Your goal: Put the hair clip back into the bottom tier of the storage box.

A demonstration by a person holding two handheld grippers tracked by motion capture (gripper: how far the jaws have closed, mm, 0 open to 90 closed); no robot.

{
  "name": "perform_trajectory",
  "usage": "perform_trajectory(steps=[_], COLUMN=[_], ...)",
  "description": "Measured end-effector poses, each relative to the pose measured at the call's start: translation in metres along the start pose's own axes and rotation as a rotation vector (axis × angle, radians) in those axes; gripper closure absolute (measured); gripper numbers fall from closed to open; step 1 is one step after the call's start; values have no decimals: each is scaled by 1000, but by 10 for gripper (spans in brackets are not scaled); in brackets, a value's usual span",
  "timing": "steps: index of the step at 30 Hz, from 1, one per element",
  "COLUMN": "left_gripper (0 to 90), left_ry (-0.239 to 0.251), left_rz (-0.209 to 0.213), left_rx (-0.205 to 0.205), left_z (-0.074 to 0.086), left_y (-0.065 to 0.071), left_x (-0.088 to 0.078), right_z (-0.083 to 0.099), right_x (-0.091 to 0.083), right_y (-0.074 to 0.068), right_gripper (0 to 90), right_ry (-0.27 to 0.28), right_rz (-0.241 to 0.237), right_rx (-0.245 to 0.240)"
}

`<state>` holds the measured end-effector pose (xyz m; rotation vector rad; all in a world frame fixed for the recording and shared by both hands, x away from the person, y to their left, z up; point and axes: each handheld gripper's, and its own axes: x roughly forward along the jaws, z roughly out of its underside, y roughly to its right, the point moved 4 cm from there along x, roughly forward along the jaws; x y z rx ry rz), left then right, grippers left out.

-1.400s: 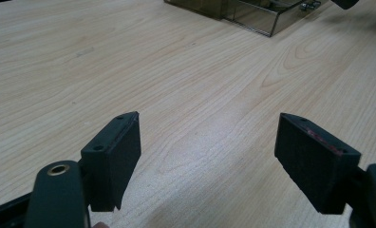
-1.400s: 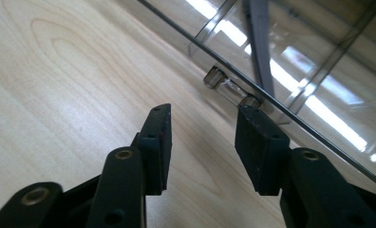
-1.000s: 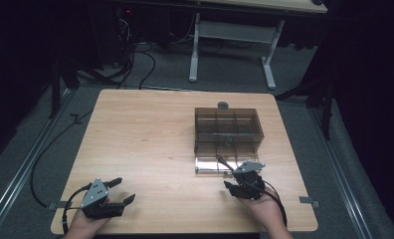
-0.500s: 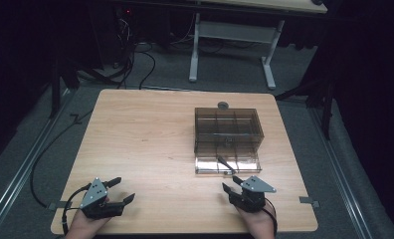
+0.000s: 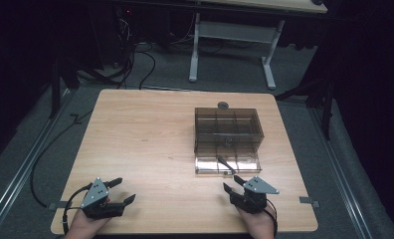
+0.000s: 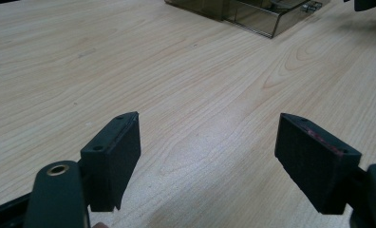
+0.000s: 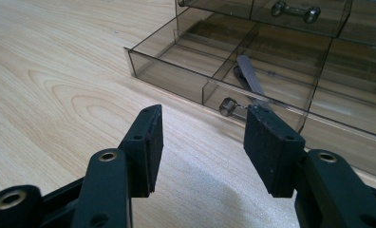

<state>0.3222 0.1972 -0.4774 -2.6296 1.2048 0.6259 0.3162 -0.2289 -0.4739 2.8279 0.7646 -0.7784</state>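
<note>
Both tongs, left (image 5: pixel 116 191) and right (image 5: pixel 233 184), rest apart and empty on the bench (image 5: pixel 145 144); likely next, right reaches the open drawer (image 7: pixel 233 71).

Both handheld grippers are black, the left gripper (image 5: pixel 116 191) and the right gripper (image 5: pixel 234 185) each topped with a grey three-cornered plate. Their jaws are flat rectangular blocks with small screw holes and brass-ringed pivots. A black cable (image 5: pixel 67 211) trails from the left one
</note>
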Motion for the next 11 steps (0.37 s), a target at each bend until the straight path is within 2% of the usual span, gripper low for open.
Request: perform_trajectory(steps=[11], left_gripper=[239], left_ry=[1], left_rz=[-2], left_rx=[3], left_z=[0], left_y=[0], left_x=[0], right_z=[0], right_x=[1], right_y=[0], right_gripper=[479], right_ry=[-4], right_rz=[7], right_rx=[7])
